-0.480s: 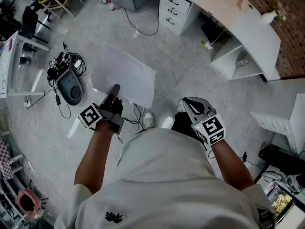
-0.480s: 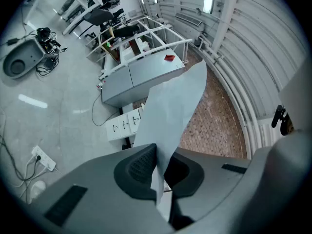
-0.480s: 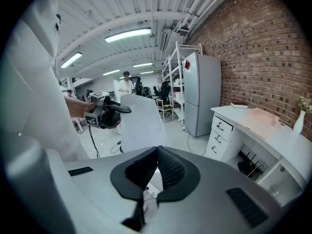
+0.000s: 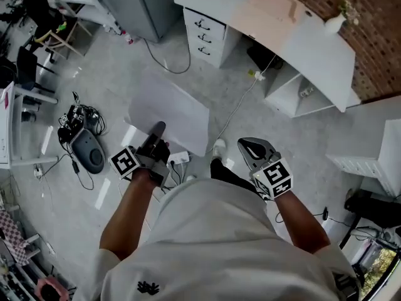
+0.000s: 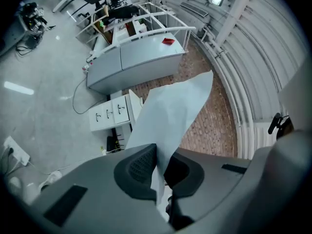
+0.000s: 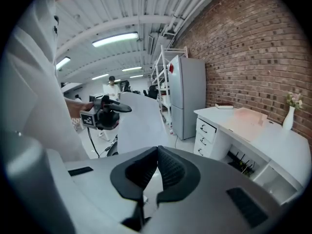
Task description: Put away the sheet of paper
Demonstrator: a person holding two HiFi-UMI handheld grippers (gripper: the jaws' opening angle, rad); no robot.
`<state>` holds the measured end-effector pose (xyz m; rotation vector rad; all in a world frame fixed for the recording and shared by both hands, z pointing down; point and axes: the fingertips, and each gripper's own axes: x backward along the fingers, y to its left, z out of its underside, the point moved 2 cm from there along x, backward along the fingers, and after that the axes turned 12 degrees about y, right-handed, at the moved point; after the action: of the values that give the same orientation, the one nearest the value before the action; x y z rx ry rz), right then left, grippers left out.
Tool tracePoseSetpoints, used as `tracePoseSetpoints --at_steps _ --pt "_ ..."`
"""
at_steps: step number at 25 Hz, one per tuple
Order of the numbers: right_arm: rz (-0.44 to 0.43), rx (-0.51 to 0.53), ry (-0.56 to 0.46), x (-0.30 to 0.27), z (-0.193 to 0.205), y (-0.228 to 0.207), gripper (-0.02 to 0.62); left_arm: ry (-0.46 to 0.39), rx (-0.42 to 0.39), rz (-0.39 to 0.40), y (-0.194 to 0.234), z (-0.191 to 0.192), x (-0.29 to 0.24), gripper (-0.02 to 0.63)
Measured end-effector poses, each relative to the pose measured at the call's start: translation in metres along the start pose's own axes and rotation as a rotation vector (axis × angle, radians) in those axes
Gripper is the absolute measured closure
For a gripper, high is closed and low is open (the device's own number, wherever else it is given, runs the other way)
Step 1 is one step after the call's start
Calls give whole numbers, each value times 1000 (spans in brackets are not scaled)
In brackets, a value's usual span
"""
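A white sheet of paper (image 4: pixel 172 115) hangs in the air above the floor, held by its near edge. My left gripper (image 4: pixel 156 133) is shut on it. In the left gripper view the sheet (image 5: pixel 170 113) rises from between the two dark pads (image 5: pixel 139 165) of the left gripper (image 5: pixel 160 167) and curls away from the camera. My right gripper (image 4: pixel 252 148) is held at waist height to the right, shut with nothing in it. The right gripper view shows its jaws (image 6: pixel 157 160) closed, with the sheet (image 6: pixel 139 123) and the left gripper (image 6: pixel 117 107) beyond them.
A white desk (image 4: pixel 313 39) with a drawer unit (image 4: pixel 207 33) and open shelves stands ahead on the right, against a brick wall. A grey cabinet (image 4: pixel 141 2) is behind it. Cables and a dark device (image 4: pixel 88 152) lie on the floor at left, and a power strip (image 4: pixel 178 158) by my feet.
The desk and floor have shifted down and left in the head view, so I have moved toward the desk. Both grippers keep their pose, and the left still holds the sheet.
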<state>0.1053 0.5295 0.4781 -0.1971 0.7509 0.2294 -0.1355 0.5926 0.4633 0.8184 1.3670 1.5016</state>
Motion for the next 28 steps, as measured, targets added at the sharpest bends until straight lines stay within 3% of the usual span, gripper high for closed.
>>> tracePoseSetpoints --at_steps 5,10,13,21,28 --pt "44 -55 -86 6 -32 -94 568 49 -17 55 -33 -28 -108 583" --pt "67 -135 -142 11 -32 -165 565 55 -15 108 -53 -49 -195 583" --pt "87 -171 -145 16 -36 -193 469 75 -1 123 -71 -61 -237 583" --pt "178 -291 -113 -6 -63 -284 494 151 74 165 -67 -119 -363 583" --pt "299 -370 -110 -41 -136 -360 511 287 135 221 -63 -194 -465 583"
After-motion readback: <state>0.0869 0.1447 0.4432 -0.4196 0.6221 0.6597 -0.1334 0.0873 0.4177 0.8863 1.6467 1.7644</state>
